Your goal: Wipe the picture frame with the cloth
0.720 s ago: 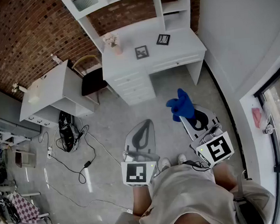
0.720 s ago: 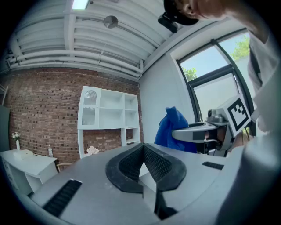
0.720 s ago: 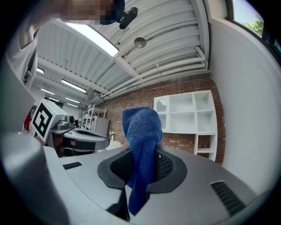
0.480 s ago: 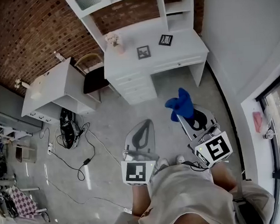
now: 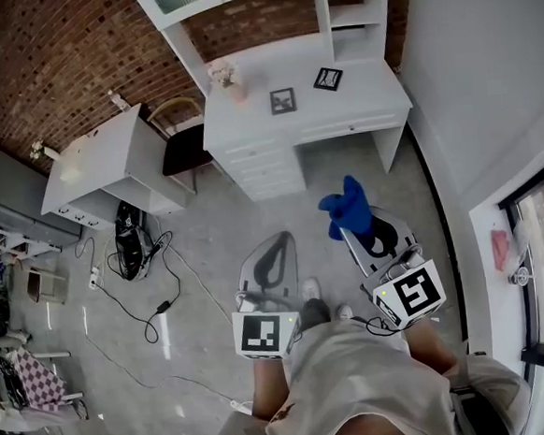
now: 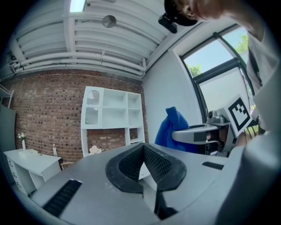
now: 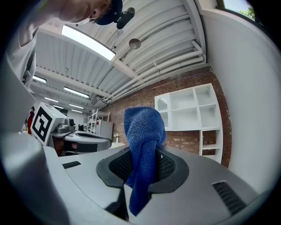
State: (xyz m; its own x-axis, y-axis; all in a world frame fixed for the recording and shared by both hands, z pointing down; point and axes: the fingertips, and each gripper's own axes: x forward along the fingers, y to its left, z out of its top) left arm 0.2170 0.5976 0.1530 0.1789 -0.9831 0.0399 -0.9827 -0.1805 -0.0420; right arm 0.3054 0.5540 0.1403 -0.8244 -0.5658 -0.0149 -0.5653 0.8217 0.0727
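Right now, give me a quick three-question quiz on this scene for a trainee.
1. Which claw holds the cloth?
2. True or false: the two frames lie on the floor.
3. The left claw is: A, open round a frame; B, shut and empty; C, shut on the cloth.

Key
1. The right claw.
2. False: both are on the desk.
3. B.
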